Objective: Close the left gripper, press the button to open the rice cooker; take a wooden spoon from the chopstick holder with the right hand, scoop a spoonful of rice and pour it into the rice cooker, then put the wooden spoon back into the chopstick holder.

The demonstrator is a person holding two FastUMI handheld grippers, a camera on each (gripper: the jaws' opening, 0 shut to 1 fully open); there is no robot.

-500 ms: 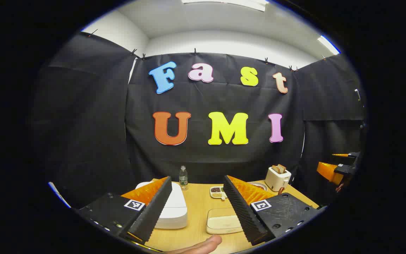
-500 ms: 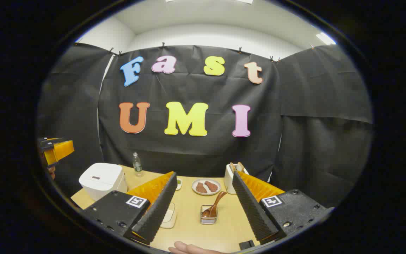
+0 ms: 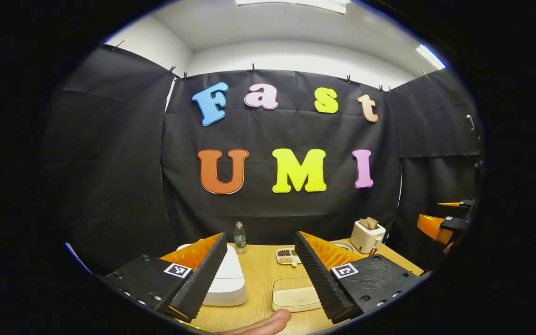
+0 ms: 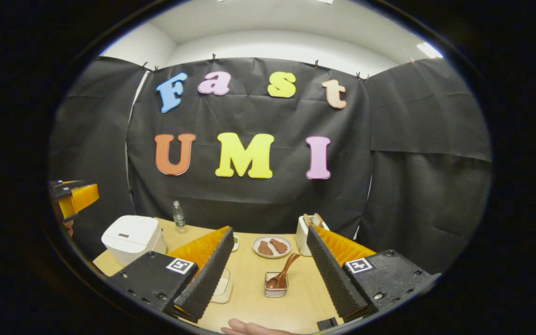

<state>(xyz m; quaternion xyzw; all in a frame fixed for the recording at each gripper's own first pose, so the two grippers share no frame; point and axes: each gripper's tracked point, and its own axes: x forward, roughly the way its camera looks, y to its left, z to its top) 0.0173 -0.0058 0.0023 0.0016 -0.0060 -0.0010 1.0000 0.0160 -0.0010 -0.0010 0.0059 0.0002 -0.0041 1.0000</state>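
Observation:
The white rice cooker stands closed on the wooden table, partly behind my left gripper's left finger; it also appears at the far left as the rice cooker. My left gripper hovers open above the table, holding nothing. A wooden spoon leans in the small chopstick holder, which lies between the fingers of my open right gripper, well beyond them. A sectioned dish of grains sits mid-table. The left gripper shows at the left edge, and the right gripper at the right edge.
A water bottle stands at the back behind the cooker. A flat beige container lies near the front. A toaster with bread and a plate of brown food sit at the back right. A thumb shows at the bottom.
Both views have drifted slightly, so the table things sit a little lower and to the left. Both grippers stay open and hold nothing.

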